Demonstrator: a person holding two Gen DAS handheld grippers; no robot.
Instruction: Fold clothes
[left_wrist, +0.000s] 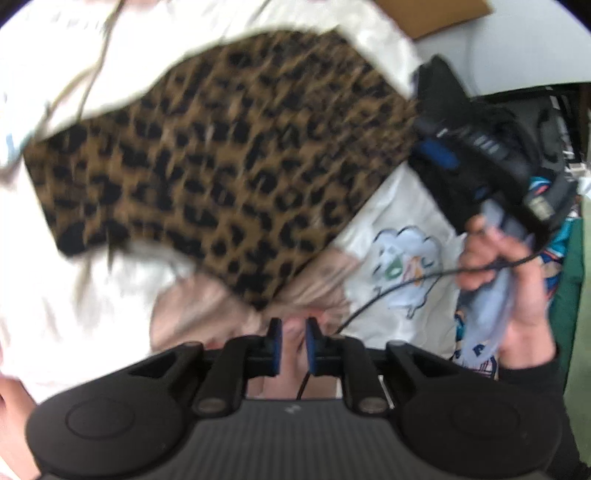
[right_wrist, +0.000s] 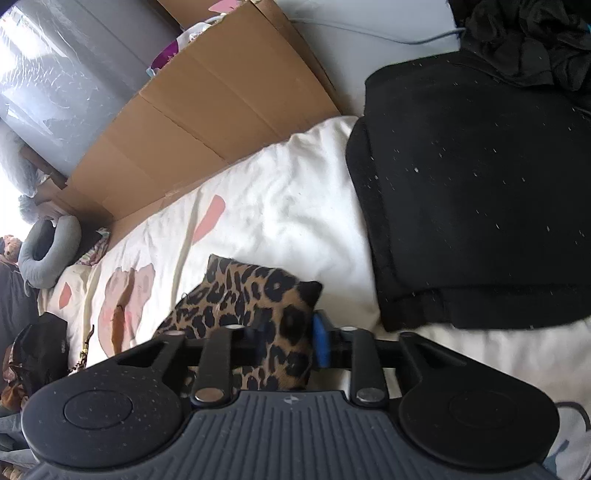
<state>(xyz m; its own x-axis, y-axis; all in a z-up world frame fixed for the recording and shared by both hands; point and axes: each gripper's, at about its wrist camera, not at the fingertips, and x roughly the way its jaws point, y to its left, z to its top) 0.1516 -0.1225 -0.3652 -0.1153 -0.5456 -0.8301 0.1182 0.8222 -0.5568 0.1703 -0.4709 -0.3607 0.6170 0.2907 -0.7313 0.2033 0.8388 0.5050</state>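
Your right gripper (right_wrist: 286, 343) is clamped on the leopard-print garment (left_wrist: 221, 147); your left gripper (left_wrist: 293, 345) looks nearly closed, nothing visibly pinched. Soft, light, floppy fabric: hold corners.

no readable text, labels or numbers in either view, small label on the other gripper (left_wrist: 541, 205) too blurred, cartoon print on white sheet (left_wrist: 402, 258) carries no legible lettering

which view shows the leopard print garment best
The left wrist view: the leopard print garment spreads across most of the picture, lying on the white bedding, though blurred. The right wrist view shows only a bunched corner of it, clamped in the right gripper jaws.
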